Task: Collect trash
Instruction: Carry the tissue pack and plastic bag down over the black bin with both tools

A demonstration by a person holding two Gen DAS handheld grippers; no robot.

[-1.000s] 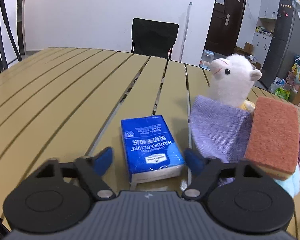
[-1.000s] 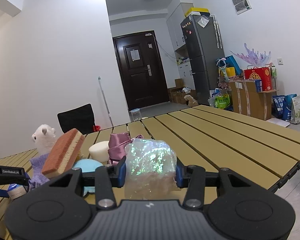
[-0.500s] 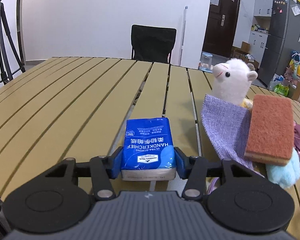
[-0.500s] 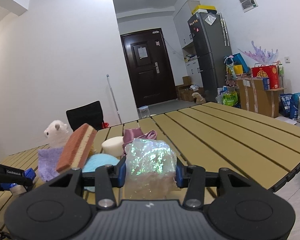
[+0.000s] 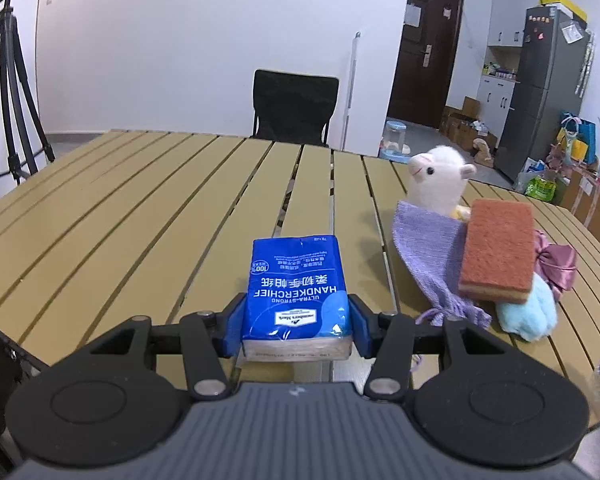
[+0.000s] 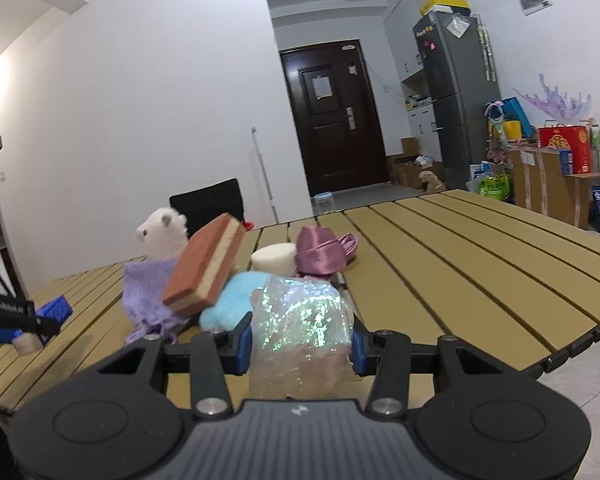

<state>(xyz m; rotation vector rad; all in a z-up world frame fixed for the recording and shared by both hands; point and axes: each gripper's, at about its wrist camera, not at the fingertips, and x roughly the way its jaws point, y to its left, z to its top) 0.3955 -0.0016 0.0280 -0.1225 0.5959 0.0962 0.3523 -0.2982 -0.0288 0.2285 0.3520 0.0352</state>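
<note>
Your left gripper (image 5: 296, 330) is pinching the blue tissue pack (image 5: 295, 288) across its near end, both blue pads pressed flat against its sides, the jaws spread only as wide as the pack. The pack is sticking out forward over the slatted table (image 5: 140, 216), tilted slightly downward along the fingers; whether its far end is touching the slats you cannot tell from here. In the right wrist view the same pack (image 6: 54, 308) is showing at the far left edge, clamped in that gripper.

Your right gripper (image 6: 302, 346) is squeezing a crumpled, iridescent plastic wrapper (image 6: 300, 320) between its pads, the jaws narrowed onto it and the film bulging above and below the fingers. The gripper is pointing across the table, angled a little downward.

Just beyond the wrapper a heap of soft things is sitting on the table: a light blue plush (image 6: 232, 300), an orange sponge (image 6: 204, 268) leaning on a purple cloth (image 6: 148, 292), a white toy alpaca (image 6: 162, 234) behind them, a pale round sponge (image 6: 274, 258) and a pink satin bow (image 6: 324, 252). A black chair (image 5: 294, 108) is standing at the table's far side.
</note>
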